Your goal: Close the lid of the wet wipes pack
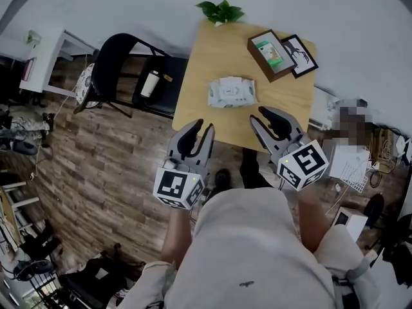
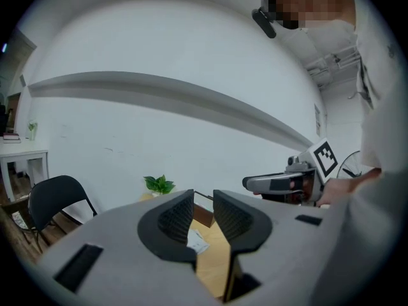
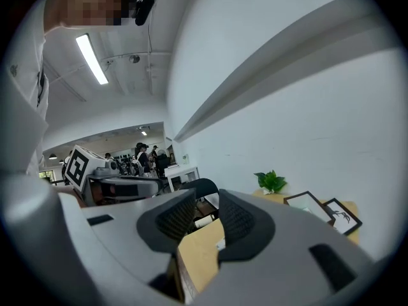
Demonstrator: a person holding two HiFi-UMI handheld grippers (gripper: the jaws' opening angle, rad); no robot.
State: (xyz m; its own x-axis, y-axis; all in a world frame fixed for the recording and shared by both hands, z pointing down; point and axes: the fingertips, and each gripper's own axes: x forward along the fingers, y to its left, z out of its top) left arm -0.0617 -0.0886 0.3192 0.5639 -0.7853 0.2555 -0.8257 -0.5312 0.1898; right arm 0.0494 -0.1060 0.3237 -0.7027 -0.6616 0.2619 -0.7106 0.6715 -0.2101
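1. White, soft plastic wet wipes pack [image 1: 232, 92] lies flat near the middle of the light wooden table [image 1: 199, 76]. It is beyond both claws and touches neither.
2. The grey left gripper [image 1: 201, 127] hangs over the table's near edge, well short of the pack. Its jaws stand apart with nothing gripped, and in the left gripper view a corner of the pack shows far off through the gap.
3. The grey right gripper [image 1: 259, 114] hangs just right of the pack's near corner. Its jaws are parted and empty too.
4. Print on the pack's centre flap is too small to read, and I cannot tell whether the flap is up. Each gripper's cube [image 1: 178, 187] bears black-and-white square markers.
5. The pack's long axis runs left to right in the head view, roughly along the table's near edge, with its flap side facing up.
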